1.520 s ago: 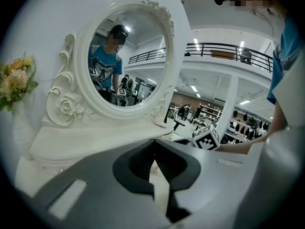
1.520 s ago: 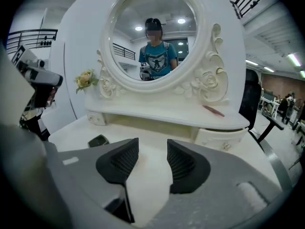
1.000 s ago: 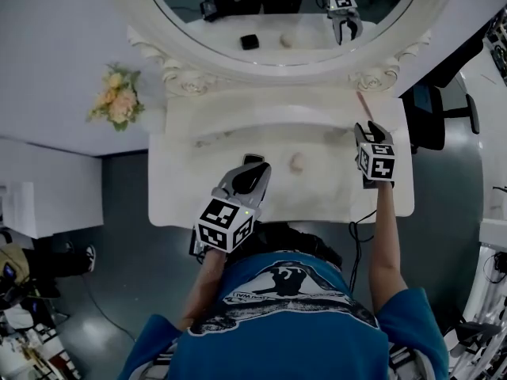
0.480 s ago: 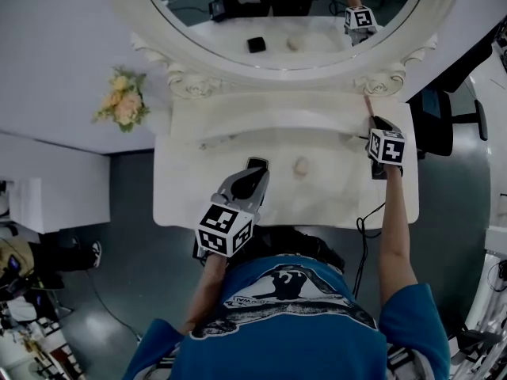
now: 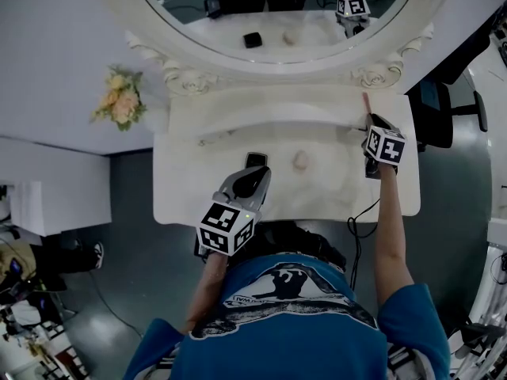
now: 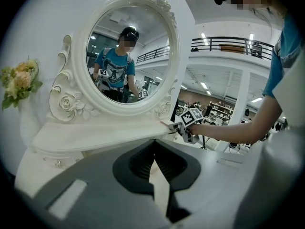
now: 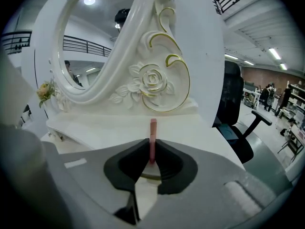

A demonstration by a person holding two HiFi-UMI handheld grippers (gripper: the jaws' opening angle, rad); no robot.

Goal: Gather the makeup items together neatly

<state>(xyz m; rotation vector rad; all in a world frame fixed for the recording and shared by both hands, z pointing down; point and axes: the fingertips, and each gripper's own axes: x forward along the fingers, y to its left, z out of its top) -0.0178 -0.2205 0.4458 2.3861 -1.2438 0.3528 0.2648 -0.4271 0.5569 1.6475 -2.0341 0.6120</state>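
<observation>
A thin pink makeup stick (image 5: 366, 104) lies on the back right of the white vanity table (image 5: 190, 196). My right gripper (image 5: 371, 122) has just been closing, and its jaws now pinch the near end of the pink stick (image 7: 153, 136), which points away toward the mirror base. A black compact (image 5: 255, 160) and a beige sponge (image 5: 300, 160) rest mid-table. My left gripper (image 5: 254, 174) hovers just in front of the compact, its jaws together with nothing in them (image 6: 153, 149). The left gripper view also shows the right gripper (image 6: 177, 128) at the shelf's end.
An oval mirror (image 5: 277, 22) in an ornate white frame stands at the back on a raised shelf (image 5: 261, 105). A bunch of flowers (image 5: 119, 97) sits left of the table. A black office chair (image 5: 432, 109) stands to the right, beyond the table edge.
My right gripper has moved toward the back right, rolled, and closed on the pink stick. The left gripper has stayed in place.
</observation>
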